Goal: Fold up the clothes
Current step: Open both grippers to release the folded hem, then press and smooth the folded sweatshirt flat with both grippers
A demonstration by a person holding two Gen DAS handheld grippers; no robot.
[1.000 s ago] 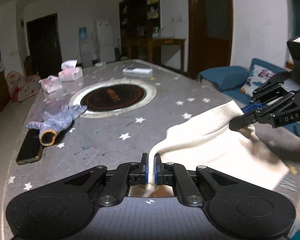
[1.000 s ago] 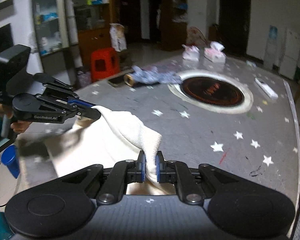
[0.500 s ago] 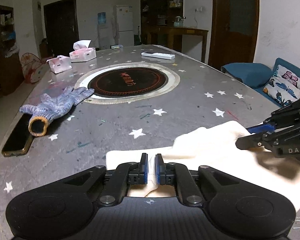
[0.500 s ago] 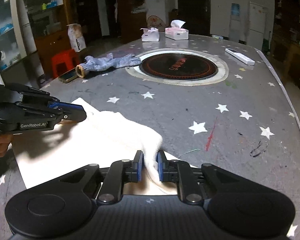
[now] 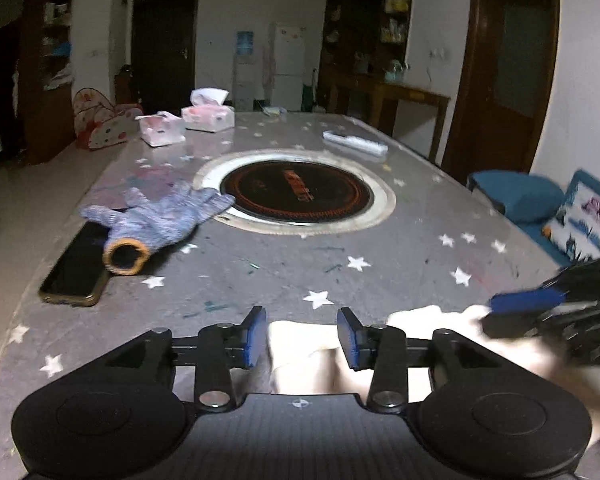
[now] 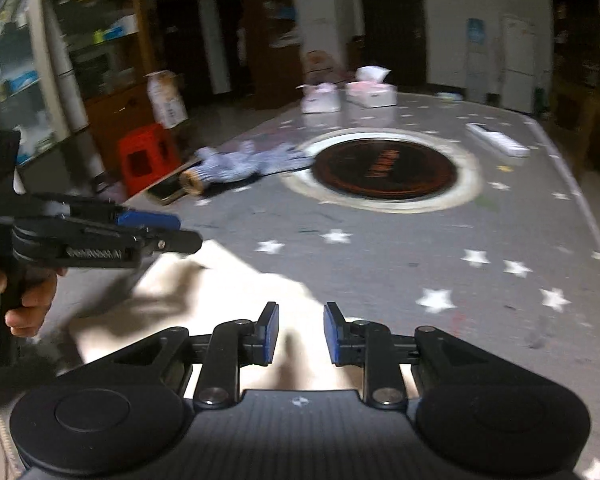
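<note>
A cream cloth [image 5: 300, 346] lies on the grey star-patterned table [image 5: 380, 248] at its near edge; it also shows in the right wrist view [image 6: 228, 280]. My left gripper [image 5: 302, 338] is open, its blue pads on either side of the cloth's edge without gripping it. My right gripper [image 6: 298, 332] is open just above the cloth. The left gripper appears in the right wrist view [image 6: 172, 234] at the left, over the cloth's far corner. The right gripper appears in the left wrist view [image 5: 520, 308] at the right.
A blue knit glove [image 5: 156, 220] and a dark phone [image 5: 78, 268] lie at the left. A round black cooktop [image 5: 296, 192] sits mid-table. Two tissue boxes [image 5: 208, 116] and a white remote [image 5: 354, 142] lie at the far end. A blue sofa [image 5: 540, 200] stands at the right.
Both grippers lowered the cloth onto the table, then opened and let go of it. The cloth now lies flat at the near edge.
</note>
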